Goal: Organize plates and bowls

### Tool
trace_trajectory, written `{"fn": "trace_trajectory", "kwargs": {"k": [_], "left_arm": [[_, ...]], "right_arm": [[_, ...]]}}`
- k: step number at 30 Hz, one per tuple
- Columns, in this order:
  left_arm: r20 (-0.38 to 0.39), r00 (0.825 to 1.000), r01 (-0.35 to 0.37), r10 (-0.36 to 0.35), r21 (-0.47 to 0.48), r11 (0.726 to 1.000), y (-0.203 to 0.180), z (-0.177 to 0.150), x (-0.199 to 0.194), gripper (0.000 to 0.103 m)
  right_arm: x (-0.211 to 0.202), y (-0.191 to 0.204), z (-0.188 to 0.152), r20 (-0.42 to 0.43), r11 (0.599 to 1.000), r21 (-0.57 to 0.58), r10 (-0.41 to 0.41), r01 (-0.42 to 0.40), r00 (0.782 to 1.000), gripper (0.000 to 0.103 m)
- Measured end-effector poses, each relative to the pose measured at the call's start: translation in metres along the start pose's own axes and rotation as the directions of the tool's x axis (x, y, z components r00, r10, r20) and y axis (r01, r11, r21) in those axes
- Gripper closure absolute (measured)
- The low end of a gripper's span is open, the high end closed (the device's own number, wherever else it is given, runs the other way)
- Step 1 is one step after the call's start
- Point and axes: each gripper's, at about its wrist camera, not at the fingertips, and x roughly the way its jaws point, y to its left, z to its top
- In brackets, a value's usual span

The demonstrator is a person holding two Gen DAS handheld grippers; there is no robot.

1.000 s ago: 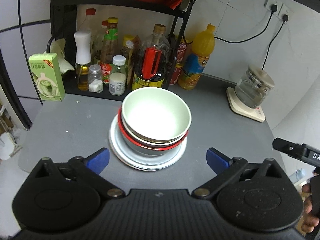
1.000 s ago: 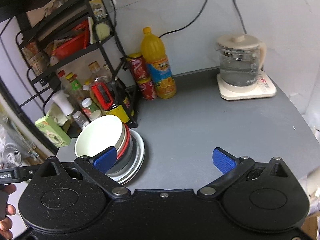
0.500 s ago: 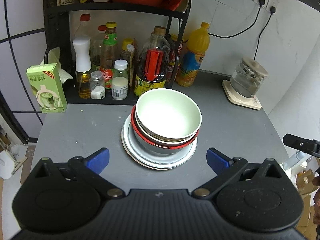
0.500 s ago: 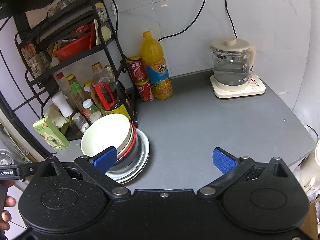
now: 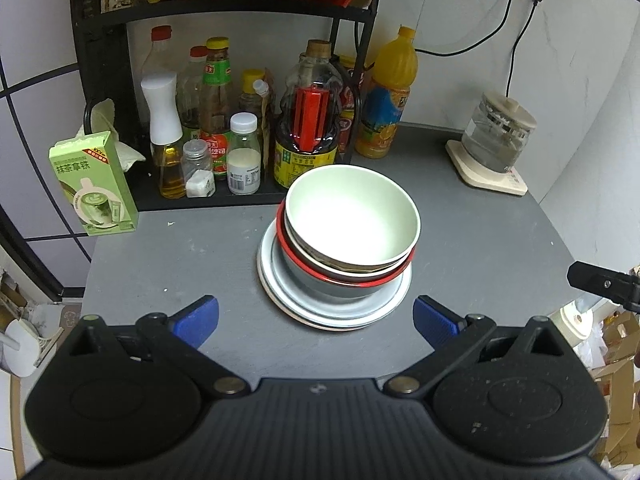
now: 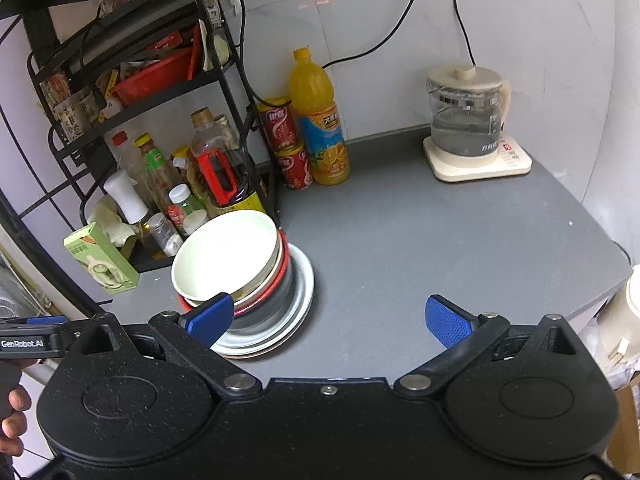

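On the grey table [image 5: 192, 264] the stack of bowls [image 5: 352, 224] and plates [image 5: 332, 308] sits near the middle, just in front of the black rack [image 5: 224, 12] of bottles. Compared with a second ago, both cameras have pulled back and risen: more of the table's near edge and sides shows, and the stack lies further from the left hand-held gripper [image 5: 316, 318], no longer between its pads as closely as before. The stack itself has not shifted on the table.

From the left: a green box [image 5: 94, 186] stands at the table's left edge beside the rack. The stack comes next, with a pale green bowl on top, a red-rimmed bowl and a grey one beneath it, all on white plates. An orange juice bottle [image 5: 386, 96] stands behind and to the right, and a glass kettle [image 5: 496, 140] on its base sits at the far right corner.

The left hand-held gripper is spread wide, its blue pads [image 5: 198, 320] well apart, holding and touching nothing. The right hand-held gripper [image 6: 328, 318] is likewise wide apart and empty; its left pad [image 6: 210, 314] overlaps the stack in view, though whether it touches cannot be told.
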Motion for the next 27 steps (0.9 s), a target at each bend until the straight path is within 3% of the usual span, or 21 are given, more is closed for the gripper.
{"fn": "trace_trajectory", "kwargs": {"k": [27], "left_arm": [[-0.044,0.999,0.006,-0.004,0.028,1.000,-0.014,0.000,0.006,0.001]], "right_arm": [[0.006,0.009,-0.002,-0.042,0.999,-0.031,0.016,-0.017,0.999,0.000]]}}
